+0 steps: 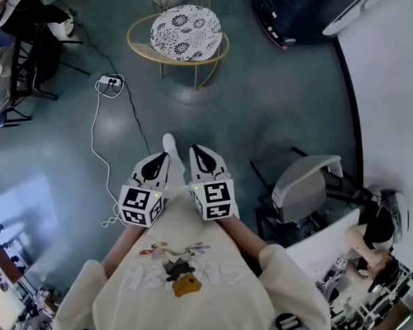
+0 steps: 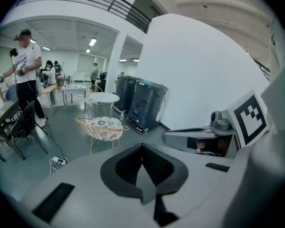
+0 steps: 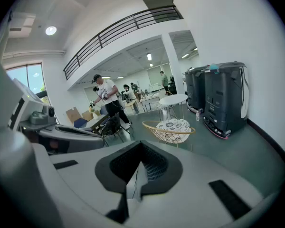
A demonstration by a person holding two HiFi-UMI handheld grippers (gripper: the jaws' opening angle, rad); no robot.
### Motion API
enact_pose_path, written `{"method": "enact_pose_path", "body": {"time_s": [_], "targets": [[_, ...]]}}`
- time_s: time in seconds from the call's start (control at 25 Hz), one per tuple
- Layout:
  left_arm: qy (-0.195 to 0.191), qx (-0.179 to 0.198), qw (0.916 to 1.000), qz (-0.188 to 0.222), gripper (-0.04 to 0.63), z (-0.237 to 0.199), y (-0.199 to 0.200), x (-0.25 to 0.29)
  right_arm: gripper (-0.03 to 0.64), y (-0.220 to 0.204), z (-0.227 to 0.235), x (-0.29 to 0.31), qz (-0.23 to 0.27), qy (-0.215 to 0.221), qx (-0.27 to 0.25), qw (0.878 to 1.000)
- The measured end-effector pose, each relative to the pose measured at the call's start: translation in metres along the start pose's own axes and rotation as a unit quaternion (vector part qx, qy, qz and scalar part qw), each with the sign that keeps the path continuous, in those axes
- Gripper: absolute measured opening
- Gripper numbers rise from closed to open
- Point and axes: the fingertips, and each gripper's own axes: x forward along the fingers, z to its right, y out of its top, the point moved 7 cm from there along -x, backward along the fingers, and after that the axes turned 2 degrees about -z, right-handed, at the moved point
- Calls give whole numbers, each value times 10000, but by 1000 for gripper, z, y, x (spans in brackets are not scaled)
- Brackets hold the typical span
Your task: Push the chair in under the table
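Across the floor (image 1: 275, 102): grey and bare, it lay wide open between the person's feet and the chair. A dark line curved along its right edge beside the white wall (image 1: 392, 81).
Black machines (image 1: 310, 5): they stood in the floor's far right corner, against the wall.
Grey office chair (image 1: 303, 184): it sat at the floor's right edge, near the person's right side.
Chair (image 1: 186, 29): a round wire basket seat on thin gold legs, it stood toward the floor's far edge, straight ahead and well apart from both grippers.
Basket seat: it held a white cushion (image 1: 187, 23) with a dark flower pattern, which filled it.
Table (image 2: 103, 98): small, with a round white top on thin legs, it stood just behind the chair.
Left gripper (image 2: 142, 148): its jaws were pressed together with nothing between them, and it was tilted down toward the chair.
Right gripper (image 3: 141, 145): it was held just beside the left, its jaws likewise together and bare.
Power strip (image 1: 111, 83): it lay left of the open path, and its white cable (image 1: 94, 139) trailed back toward the person.
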Motion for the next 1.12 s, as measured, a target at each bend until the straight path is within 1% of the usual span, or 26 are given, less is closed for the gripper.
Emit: {"method": "enact_pose_path", "body": {"time_s": [0.16, 0.28, 0.36, 0.48, 0.56, 0.68, 0.8, 0.96, 1.04, 1.12], "targets": [[-33, 20, 9999, 100, 9, -9, 10, 4, 8, -2, 2, 2, -126, -17, -145, 9998], [-74, 83, 9998, 190, 9, -27, 26, 0, 8, 4, -3, 13, -189, -92, -88, 9997], [-93, 99, 9996, 255, 9, -42, 33, -3, 8, 10, -10, 24, -163, -138, -141, 9997], [-167, 78, 9996, 227, 9, -61, 33, -6, 8, 16, -23, 39, -178, -167, -196, 9995], [-249, 153, 9993, 239, 9, -72, 35, -9, 8, 17, -31, 49, -160, -212, -170, 9995], [-282, 212, 9988, 352, 9, -100, 42, -19, 8, 25, -42, 69, -139, -420, 32, 9990], [-259, 137, 9987, 423, 9, -138, 45, -31, 8, 36, -59, 93, -115, -573, 185, 9981], [-338, 69, 9983, 479, 9, -182, 44, -41, 8, 47, -86, 119, -27, -760, 157, 9970], [-417, -33, 9985, 365, 9, -202, 40, -40, 8, 44, -96, 129, -161, -882, 217, 9957], [-489, -229, 9982, 261, 9, -216, 38, -38, 8, 43, -101, 137, -378, -927, 208, 9948]]}}
